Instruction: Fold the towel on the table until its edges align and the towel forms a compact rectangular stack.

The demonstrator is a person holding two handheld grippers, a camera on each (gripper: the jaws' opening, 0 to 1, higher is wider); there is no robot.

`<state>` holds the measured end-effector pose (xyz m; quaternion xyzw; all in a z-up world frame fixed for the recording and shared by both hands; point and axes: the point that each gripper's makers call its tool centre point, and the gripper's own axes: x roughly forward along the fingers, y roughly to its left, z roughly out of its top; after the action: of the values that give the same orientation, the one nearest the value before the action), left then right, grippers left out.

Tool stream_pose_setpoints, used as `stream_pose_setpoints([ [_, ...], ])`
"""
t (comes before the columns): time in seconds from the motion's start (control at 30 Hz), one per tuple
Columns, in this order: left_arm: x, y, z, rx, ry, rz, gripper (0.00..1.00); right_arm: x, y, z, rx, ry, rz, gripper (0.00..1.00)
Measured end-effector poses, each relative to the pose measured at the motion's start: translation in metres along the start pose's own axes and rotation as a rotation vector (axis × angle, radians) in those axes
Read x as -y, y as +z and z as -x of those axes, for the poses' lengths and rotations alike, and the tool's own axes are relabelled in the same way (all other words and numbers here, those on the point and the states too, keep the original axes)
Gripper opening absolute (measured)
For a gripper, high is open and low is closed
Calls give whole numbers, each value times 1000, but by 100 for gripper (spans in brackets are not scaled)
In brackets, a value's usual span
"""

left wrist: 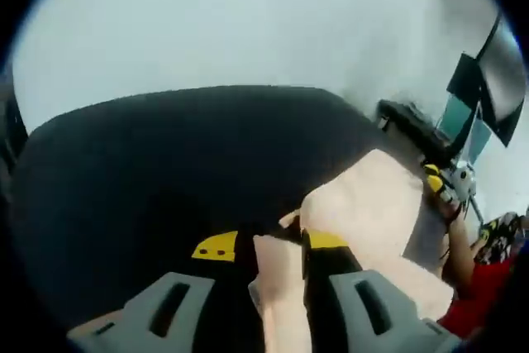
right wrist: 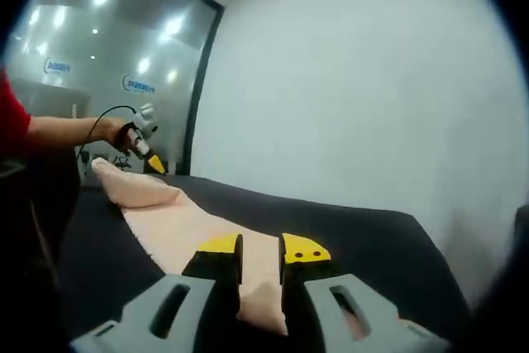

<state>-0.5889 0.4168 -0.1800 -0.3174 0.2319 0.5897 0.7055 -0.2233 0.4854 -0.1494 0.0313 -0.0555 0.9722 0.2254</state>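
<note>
Your left gripper [left wrist: 279,252] and right gripper [right wrist: 259,260] each pinch an end of the towel [right wrist: 178,225]. It hangs stretched between them, its long axis running gripper to gripper, just above the dark table [right wrist: 364,241]. Neither is nearer.

Left gripper [left wrist: 279,245] — jaws on towel [left wrist: 372,204]
</note>
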Motion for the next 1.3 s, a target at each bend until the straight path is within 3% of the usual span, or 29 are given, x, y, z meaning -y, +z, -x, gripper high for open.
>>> stream_pose_setpoints([
  [0.1,11,-15,-13,-82,4,-49,25,0,0,0,1,2,-4,15],
  [0.13,11,-19,-15,-110,26,-68,18,0,1,1,4,3,-6,15],
  [0.17,8,-19,-15,-125,61,-138,4,1,1,1,7,3,-8,15],
  [0.2,12,-11,-14,-89,64,-217,5,0,1,1,8,3,-9,15],
  [0.3,0,26,9,39,83,-314,5,1,2,2,12,1,-11,15],
  [0.33,-4,39,17,88,127,-334,5,1,2,2,13,1,-10,15],
  [0.4,-12,53,39,124,261,-390,5,1,2,1,12,5,-9,15],
  [0.5,-19,102,74,270,391,-517,5,-1,2,1,12,11,-10,15],
  [0.6,10,120,113,369,464,-606,4,-1,2,1,15,9,-10,15],
  [0.67,10,151,129,407,478,-641,3,0,1,1,11,6,-6,15],
  [0.8,31,180,163,505,518,-713,3,0,1,1,9,4,-4,15],
  [0.87,44,194,179,542,560,-800,2,1,1,1,8,1,-2,15],
  [0.9,46,209,188,577,588,-856,2,1,1,1,8,2,-1,15],
  [0.93,43,221,197,590,617,-852,2,0,1,0,7,4,-1,15],
  [0.97,47,228,201,592,595,-829,2,0,0,0,5,4,0,15],
  [1.03,50,251,220,661,573,-760,2,0,0,0,1,4,1,15],
  [1.07,51,263,232,683,583,-771,2,0,-1,0,0,3,2,15],
  [1.13,58,287,264,791,640,-813,2,0,-1,0,-3,0,3,15],
  [1.23,73,299,310,934,679,-819,2,1,-2,1,-6,-4,6,15],
  [1.3,81,311,331,989,698,-842,2,1,-2,0,-7,-10,13,15],
])
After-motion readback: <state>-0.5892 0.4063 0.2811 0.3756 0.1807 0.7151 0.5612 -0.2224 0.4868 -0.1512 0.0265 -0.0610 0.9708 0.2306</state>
